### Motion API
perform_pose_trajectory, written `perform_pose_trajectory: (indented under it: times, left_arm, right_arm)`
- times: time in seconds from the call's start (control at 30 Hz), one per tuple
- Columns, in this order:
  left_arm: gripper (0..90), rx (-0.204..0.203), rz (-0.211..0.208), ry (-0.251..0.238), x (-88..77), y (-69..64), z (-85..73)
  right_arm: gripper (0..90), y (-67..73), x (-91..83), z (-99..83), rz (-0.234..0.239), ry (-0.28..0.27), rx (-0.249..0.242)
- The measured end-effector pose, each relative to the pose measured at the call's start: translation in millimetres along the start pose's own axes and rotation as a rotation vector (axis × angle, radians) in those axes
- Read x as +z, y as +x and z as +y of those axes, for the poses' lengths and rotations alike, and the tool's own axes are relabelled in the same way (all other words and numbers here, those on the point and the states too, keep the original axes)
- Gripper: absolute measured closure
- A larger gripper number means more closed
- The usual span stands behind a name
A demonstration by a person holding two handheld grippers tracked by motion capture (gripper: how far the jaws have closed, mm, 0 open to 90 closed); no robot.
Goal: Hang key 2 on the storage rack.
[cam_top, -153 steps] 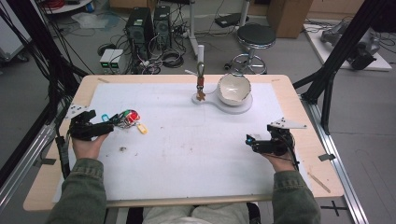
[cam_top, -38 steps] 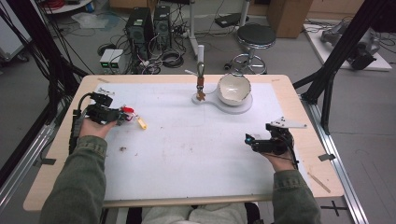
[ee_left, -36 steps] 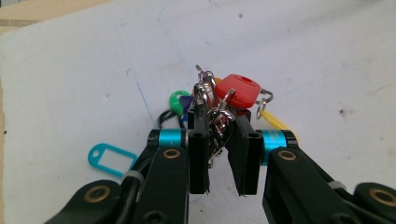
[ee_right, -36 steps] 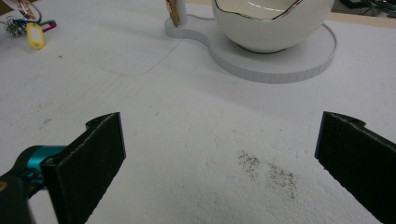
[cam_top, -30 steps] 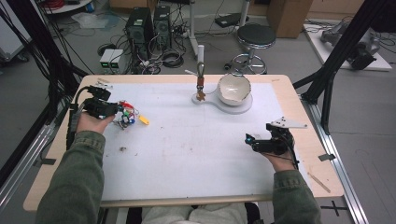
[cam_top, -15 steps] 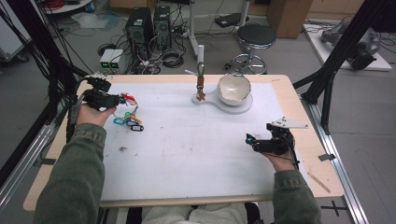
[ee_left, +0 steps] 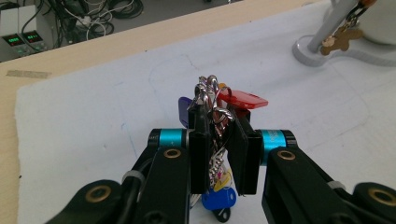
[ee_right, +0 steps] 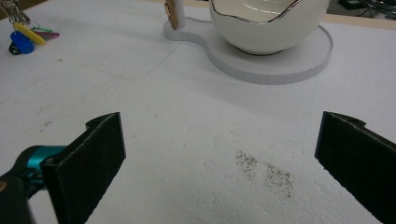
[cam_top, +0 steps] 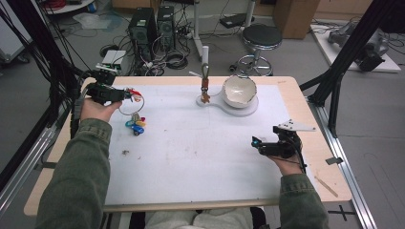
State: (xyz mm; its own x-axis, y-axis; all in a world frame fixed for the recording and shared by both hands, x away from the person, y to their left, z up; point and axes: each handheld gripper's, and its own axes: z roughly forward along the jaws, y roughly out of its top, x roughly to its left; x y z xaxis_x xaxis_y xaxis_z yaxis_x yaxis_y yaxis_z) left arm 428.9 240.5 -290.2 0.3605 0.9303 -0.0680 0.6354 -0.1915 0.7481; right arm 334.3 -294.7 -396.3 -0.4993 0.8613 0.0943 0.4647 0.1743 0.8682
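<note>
At the upper left of the high view, the left hand-held gripper [cam_top: 125, 94] is clenched on the key bunch [cam_top: 135, 117], lifted clear of the tabletop [cam_top: 200, 157]; hanging it on the stand [cam_top: 205, 81] remains. Lower right, the right hand-held gripper [cam_top: 255, 142] rests released, holding nothing.

Wide-open tool [ee_right: 219, 154] faces white bowl [ee_right: 268, 23] on stand [ee_right: 280, 63].

Olive-green sleeves [cam_top: 76, 176] cover both forearms. Each black gripper, left [ee_left: 218, 140] and right [ee_right: 219, 154], carries teal collars (brass screws on the left); a grey three-cornered plate [cam_top: 293, 126] tops the right.
</note>
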Motion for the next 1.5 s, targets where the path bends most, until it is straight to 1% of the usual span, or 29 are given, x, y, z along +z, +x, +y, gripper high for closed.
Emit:
perform_pose_trajectory:
  times: [0.1,0.23,0.3,0.43,0.47,0.57,0.67,0.93,0.97,1.07,1.2,1.33,1.4,1.5]
  left_arm:
    - [78.9,-0.012,0.006,-0.005,-0.5,-3.9,4.8]
    - [78.9,-0.057,-0.009,-0.032,-0.3,-8.9,10.5]
    - [78.9,-0.079,-0.023,-0.042,0.1,-10.9,13.8]
    - [78.9,-0.084,-0.013,-0.052,0.8,-16.6,19.9]
    - [78.9,-0.078,-0.017,-0.051,0.8,-17.2,21.2]
    - [78.9,-0.093,-0.030,-0.064,0.8,-20.0,24.7]
    - [78.9,-0.097,-0.036,-0.079,0.1,-23.4,29.4]
    - [78.9,-0.077,-0.046,-0.103,1.6,-37.8,46.2]
    - [78.9,-0.077,-0.051,-0.104,2.5,-39.7,48.2]
    - [78.9,-0.053,-0.053,-0.093,4.9,-45.7,54.5]
    - [78.9,-0.053,-0.063,-0.105,7.1,-52.7,62.0]
    - [78.9,-0.048,-0.069,-0.113,8.8,-59.7,70.2]
    - [78.9,-0.046,-0.073,-0.115,9.6,-62.6,73.7]
    - [78.9,-0.049,-0.081,-0.123,10.9,-66.6,78.4]
  right_arm:
    - [0.7,-0.4,0.2,-0.1,-0.002,0.001,-0.003]
    - [0.7,0.2,0.1,-0.1,-0.001,0.002,0.000]
    - [0.7,0.3,-0.1,0.0,-0.001,0.001,0.002]
    - [0.7,-0.6,-0.6,-0.1,0.000,-0.001,0.002]
    - [0.7,-1.0,-0.8,-0.1,-0.004,-0.002,0.001]
    - [0.7,-1.5,-1.4,-0.3,-0.005,-0.002,0.005]
    - [0.7,-2.4,-1.8,-0.4,-0.005,-0.005,0.005]
    - [0.7,-2.7,-3.5,-1.0,-0.018,-0.007,0.010]
    - [0.7,-2.7,-3.6,-1.1,-0.022,-0.008,0.006]
    - [0.7,-2.2,-4.4,-1.4,-0.030,-0.011,0.005]
    - [0.7,-2.5,-7.6,-1.1,-0.041,-0.033,0.007]
    - [0.7,-3.7,-11.3,-1.4,-0.056,-0.045,0.021]
    - [0.7,-4.7,-13.1,-1.3,-0.057,-0.059,0.028]
    - [0.7,-6.2,-15.8,-1.5,-0.070,-0.076,0.030]
